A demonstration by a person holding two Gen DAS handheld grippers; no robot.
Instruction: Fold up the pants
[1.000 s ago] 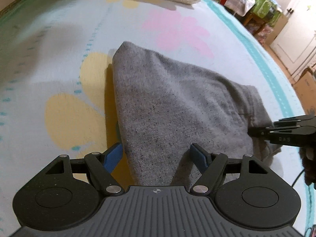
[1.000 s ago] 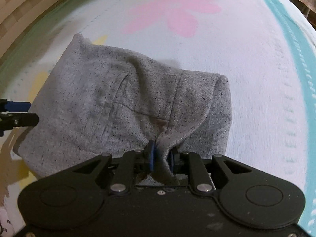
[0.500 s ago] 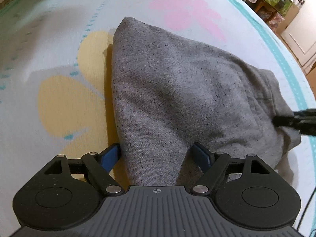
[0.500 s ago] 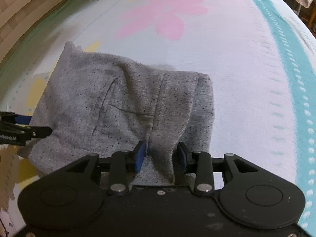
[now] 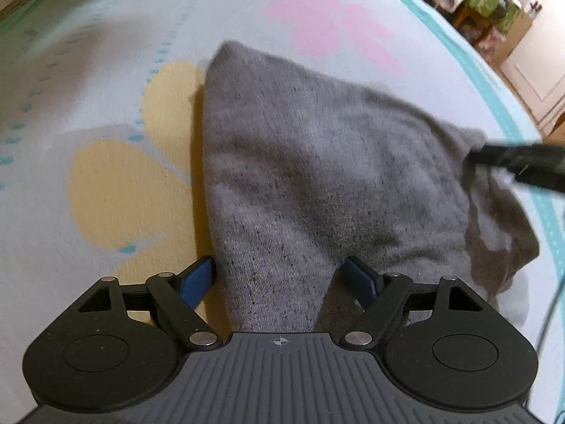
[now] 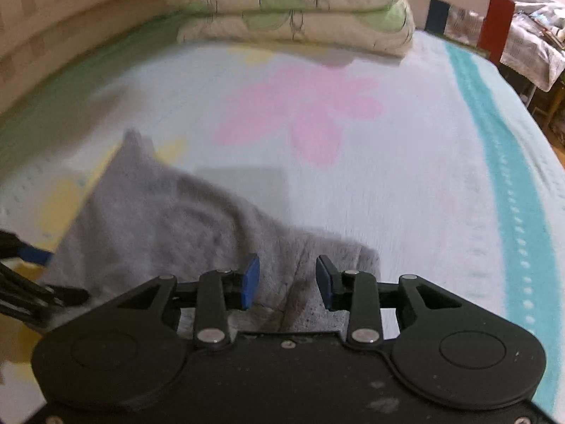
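Observation:
The grey pants (image 5: 317, 176) lie folded in a compact bundle on the flowered bed sheet (image 5: 88, 88). My left gripper (image 5: 280, 277) is open, its blue pads on either side of the near corner of the bundle. My right gripper (image 6: 286, 281) is open too, with the waistband edge of the pants (image 6: 176, 233) lying loose between its pads. The right gripper also shows, blurred, at the right edge of the left wrist view (image 5: 519, 162), at the bundle's far corner. The left gripper's tip shows at the left edge of the right wrist view (image 6: 31, 258).
Stacked pillows (image 6: 293, 7) lie at the head of the bed. A wooden headboard (image 6: 42, 35) runs along the left. Furniture and a white door (image 5: 536, 53) stand beyond the bed's teal-striped right edge (image 6: 508, 183).
My right gripper has opened and let go of the waistband, then lifted and tilted up toward the pillows. My left gripper has stayed open at the bundle's near corner.

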